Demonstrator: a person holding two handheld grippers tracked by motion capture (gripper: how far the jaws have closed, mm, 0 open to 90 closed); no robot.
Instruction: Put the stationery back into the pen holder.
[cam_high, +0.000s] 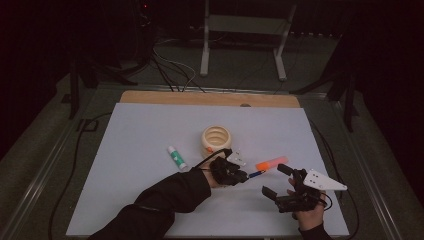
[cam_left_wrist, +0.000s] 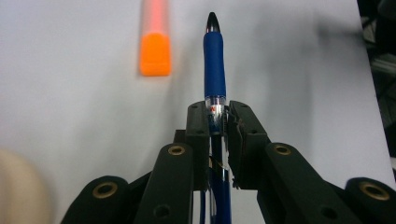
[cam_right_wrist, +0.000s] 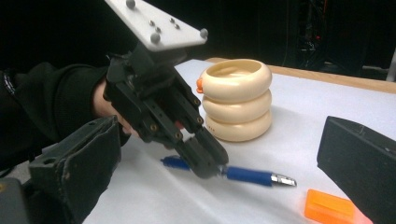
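The left gripper (cam_high: 241, 176) is clamped on a blue ballpoint pen with a rubbery grip and a silver tip (cam_left_wrist: 214, 70) — its two black jaws pinch the clear barrel just behind the blue sleeve, so most of the pen sticks out ahead of them. In the right gripper view the pen (cam_right_wrist: 252, 175) lies nearly level, close above the white table sheet (cam_high: 140, 150), about midway across it and nearer the person's edge than the far wooden edge. The likely destination is the cream ribbed cup shaped like stacked rings (cam_high: 216, 139), standing just beyond the left hand toward the far edge; to do this well, the pen should be lifted clear of the sheet first, then tipped until it points down before it goes over the rim, since a level pen would only knock the cup. With the grip so far back, the long front end may swing, so a slow turn of the wrist seems wise. The orange highlighter with a flat cap (cam_high: 271, 163) lies just beside the pen's tip and should not be brushed. The right gripper (cam_high: 281, 181) waits near the person's right-hand corner, jaws spread wide and holding nothing — it could steady the cup if needed.
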